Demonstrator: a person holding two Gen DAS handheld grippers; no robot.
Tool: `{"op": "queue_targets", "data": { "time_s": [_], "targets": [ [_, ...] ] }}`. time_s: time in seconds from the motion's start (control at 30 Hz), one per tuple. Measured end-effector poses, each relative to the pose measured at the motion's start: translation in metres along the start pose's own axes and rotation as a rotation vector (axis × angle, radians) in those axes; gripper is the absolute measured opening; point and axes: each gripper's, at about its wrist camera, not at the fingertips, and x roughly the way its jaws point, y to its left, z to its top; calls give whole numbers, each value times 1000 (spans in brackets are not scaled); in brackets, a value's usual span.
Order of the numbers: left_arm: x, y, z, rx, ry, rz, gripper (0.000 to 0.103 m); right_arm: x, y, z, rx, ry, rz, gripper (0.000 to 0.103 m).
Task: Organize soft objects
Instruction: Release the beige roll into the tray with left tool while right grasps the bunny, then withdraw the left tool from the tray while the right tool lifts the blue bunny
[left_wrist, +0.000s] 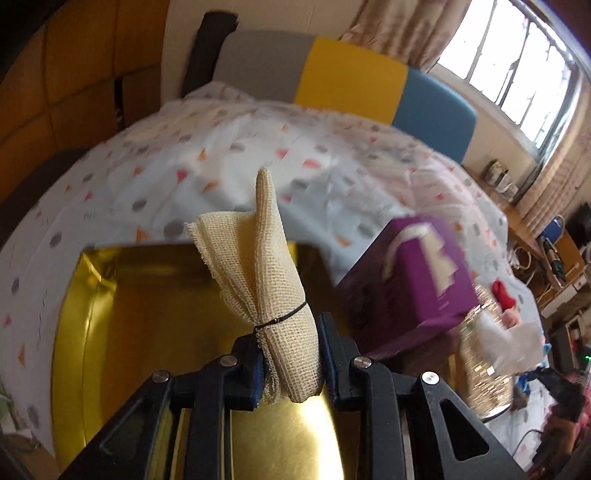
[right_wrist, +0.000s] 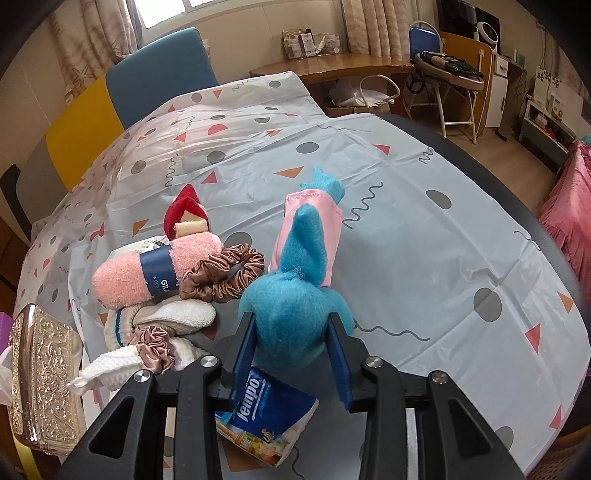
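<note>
Pinching a tied cream cloth (left_wrist: 267, 280), the left gripper (left_wrist: 291, 363) hangs over a gold tray (left_wrist: 147, 302); only the right gripper (right_wrist: 293, 332) view shows its squeezed blue fluffy cloth (right_wrist: 291, 314) beside bare tablecloth (right_wrist: 443, 258).

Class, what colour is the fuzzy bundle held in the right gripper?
Bright blue fuzzy bundle, partly wrapped in pink fabric; clearest in the right wrist view.

Your left gripper (left_wrist: 291, 363): tilted downward, jaws clamped tight on something. Your right gripper (right_wrist: 291, 332): tilted downward, jaws gripping something bulkier.

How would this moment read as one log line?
left gripper: shut on gauze bundle, over gold tray | right gripper: shut on blue felt
</note>
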Motion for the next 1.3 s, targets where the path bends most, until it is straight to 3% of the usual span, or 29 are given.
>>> {"op": "queue_targets", "data": {
  "time_s": [0.2,0.3,0.37,0.4,0.6,1.0,1.3],
  "targets": [
    [31,-3,-11,26,54,3,36,0,9,-4,-51,-17,-36,36],
    [37,-11,-7,48,60,9,47,0,13,-6,-79,-19,-42,35],
    [34,-13,-3,48,53,7,65,1,14,-6,-92,-20,-47,34],
    [32,-12,-4,45,44,13,67,1,15,-6,-97,-21,-49,34],
    [8,-12,-20,50,16,90,68,2,15,-6,-100,-17,-51,34],
    [-67,-29,-54,119,-175,151,76,-8,18,-4,-86,-43,-5,29],
    [-84,-26,-65,129,-180,155,76,-17,22,-5,-61,-50,82,29]
  ]
}}
